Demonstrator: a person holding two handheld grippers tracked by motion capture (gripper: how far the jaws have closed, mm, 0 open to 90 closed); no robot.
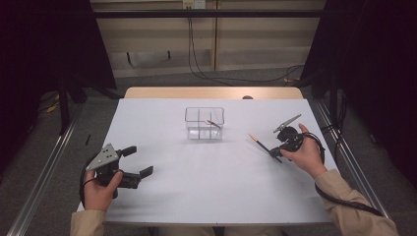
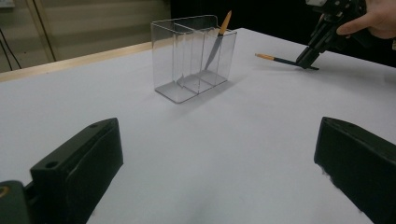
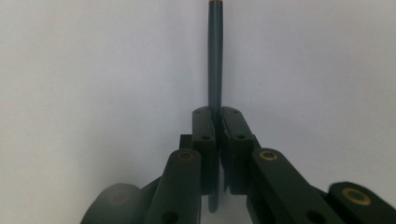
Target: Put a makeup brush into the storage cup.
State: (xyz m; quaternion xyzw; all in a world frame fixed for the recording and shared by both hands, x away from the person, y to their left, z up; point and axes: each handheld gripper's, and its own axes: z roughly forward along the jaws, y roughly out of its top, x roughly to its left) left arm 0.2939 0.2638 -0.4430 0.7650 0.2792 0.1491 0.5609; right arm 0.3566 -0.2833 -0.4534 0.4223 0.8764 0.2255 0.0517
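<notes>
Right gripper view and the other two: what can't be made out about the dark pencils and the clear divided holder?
- Right gripper view: dark pencil with orange end, held by the right gripper; its far end is cut off by the top edge, its rear hidden between the jaws.
- High view: second pencil in the clear divided plastic holder is too small to tell which compartment.
- Left gripper view: left gripper, jaw bases cut off by the bottom edge.

The left hand-held gripper (image 1: 135,162) rests low near the table's (image 1: 206,187) front left, its jaws spread wide with nothing between them. The right hand-held gripper (image 1: 276,152), tilted down at the right side, has its jaws pinched tight on a dark orange-tipped pencil (image 1: 260,143).
</notes>
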